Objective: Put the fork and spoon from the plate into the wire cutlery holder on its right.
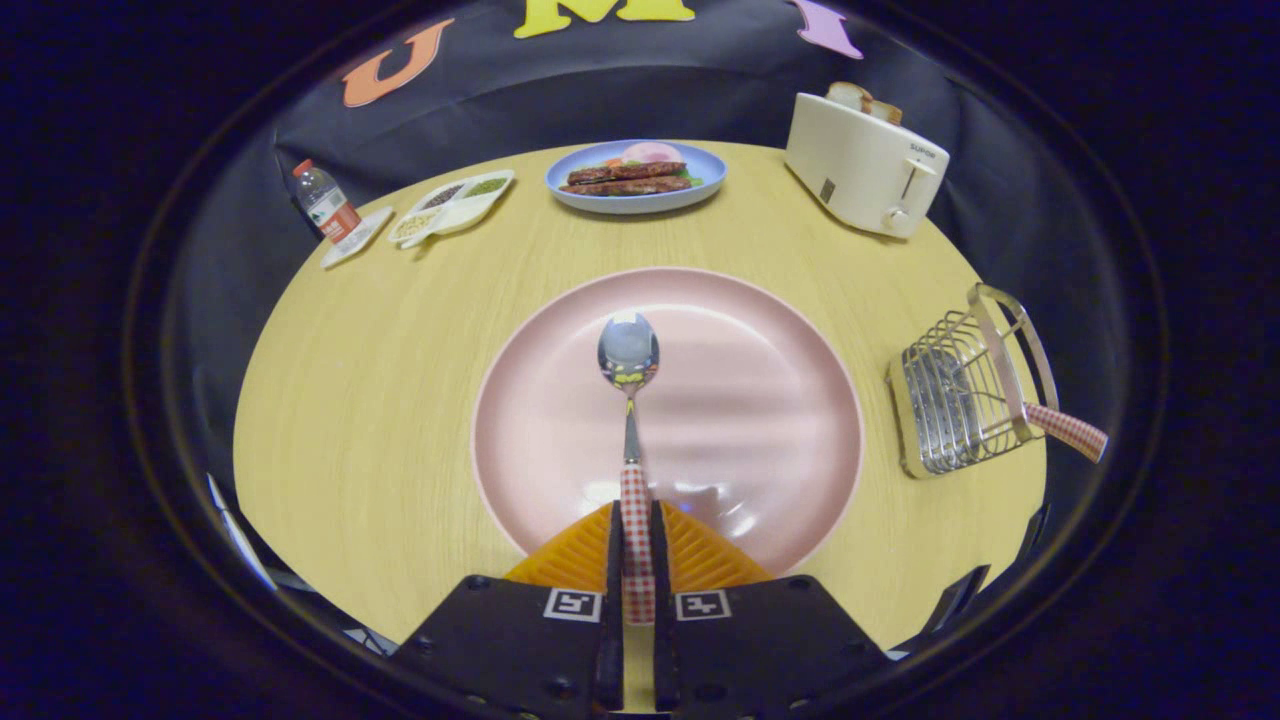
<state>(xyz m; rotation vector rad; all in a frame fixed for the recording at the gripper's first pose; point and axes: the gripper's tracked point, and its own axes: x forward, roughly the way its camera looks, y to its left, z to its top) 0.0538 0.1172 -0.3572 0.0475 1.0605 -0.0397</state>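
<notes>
1. Wooden table (400, 400), pink plate (760, 420) at centre, wire cutlery holder (960, 400) at 3 o'clock with a checked handle poking out.
2. Gripper (634, 545) jaws clamped on spoon (630, 400) handle; bowl points 12 o'clock over the plate.
3. Spoon: steel bowl, red-checked handle. Likely light, stiff, slippery; hold on the handle looks right.

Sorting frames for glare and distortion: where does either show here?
Gripper view: glare patches on the pink plate just ahead of the gripper, shut on the spoon, whose bowl mirrors lights; fisheye bends the table edge and tilts the wire cutlery holder; focus is sharp.
</notes>
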